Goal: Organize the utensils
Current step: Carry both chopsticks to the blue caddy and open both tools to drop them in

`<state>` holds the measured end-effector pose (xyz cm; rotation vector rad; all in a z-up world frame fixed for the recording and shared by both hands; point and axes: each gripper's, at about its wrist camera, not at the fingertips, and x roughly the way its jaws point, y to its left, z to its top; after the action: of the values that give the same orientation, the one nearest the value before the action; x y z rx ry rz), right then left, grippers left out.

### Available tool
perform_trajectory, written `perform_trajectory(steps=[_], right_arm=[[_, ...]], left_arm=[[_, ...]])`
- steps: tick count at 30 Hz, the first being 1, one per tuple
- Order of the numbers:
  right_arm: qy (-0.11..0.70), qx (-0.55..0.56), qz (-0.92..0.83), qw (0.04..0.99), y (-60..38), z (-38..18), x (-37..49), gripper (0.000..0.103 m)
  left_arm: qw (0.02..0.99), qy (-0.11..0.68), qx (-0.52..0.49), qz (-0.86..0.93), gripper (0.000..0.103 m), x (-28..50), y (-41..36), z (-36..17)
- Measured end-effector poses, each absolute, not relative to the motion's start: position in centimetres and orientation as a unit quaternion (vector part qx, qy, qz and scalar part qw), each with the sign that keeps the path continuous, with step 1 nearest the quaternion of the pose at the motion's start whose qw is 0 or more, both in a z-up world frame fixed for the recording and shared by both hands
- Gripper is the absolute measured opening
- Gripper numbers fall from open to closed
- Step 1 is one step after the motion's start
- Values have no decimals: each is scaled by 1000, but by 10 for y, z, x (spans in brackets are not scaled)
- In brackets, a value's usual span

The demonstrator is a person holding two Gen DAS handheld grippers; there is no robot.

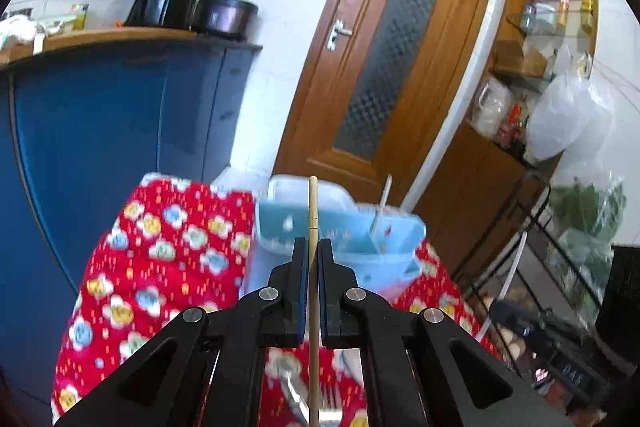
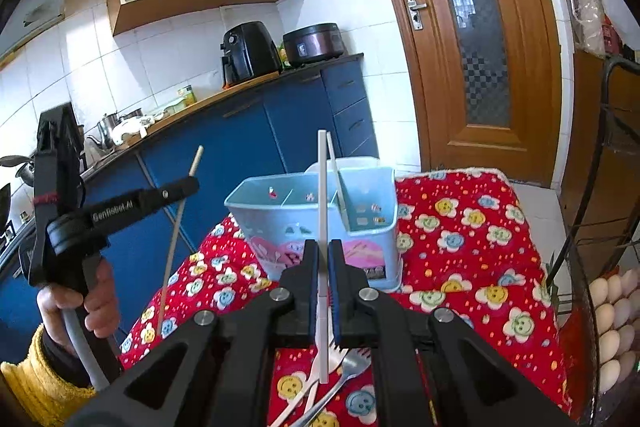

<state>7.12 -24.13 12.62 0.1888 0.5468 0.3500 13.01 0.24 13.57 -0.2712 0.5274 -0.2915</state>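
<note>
Two upright sticks are clamped: wooden chopstick (image 1: 313, 223) in left tongs (image 1: 313, 247), white chopstick (image 2: 322, 211) in right tongs (image 2: 323, 249); lower ends hidden.

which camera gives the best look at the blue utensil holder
The right wrist view: the blue utensil holder shows its open top, dividers and decorated front. The left wrist view shows it blurred and partly behind the wooden chopstick.

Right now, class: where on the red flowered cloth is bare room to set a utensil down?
Free: the red flowered cloth right of the blue utensil caddy, up to the eggs, and the stretch left of it. Crowded: under the right gripper, where forks lie crossed.
</note>
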Motion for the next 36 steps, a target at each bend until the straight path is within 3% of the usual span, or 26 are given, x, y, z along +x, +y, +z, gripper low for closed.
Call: perform_trajectory(steps=[20,36], right_arm=[[206,79,116,969,-249,174,137,6],[185,63,84,977,-243,147,179,7]], left_arm=[[968,142,-164,-126,4,211,-2,204],[988,91,-117,-49,4,249,-19,156]])
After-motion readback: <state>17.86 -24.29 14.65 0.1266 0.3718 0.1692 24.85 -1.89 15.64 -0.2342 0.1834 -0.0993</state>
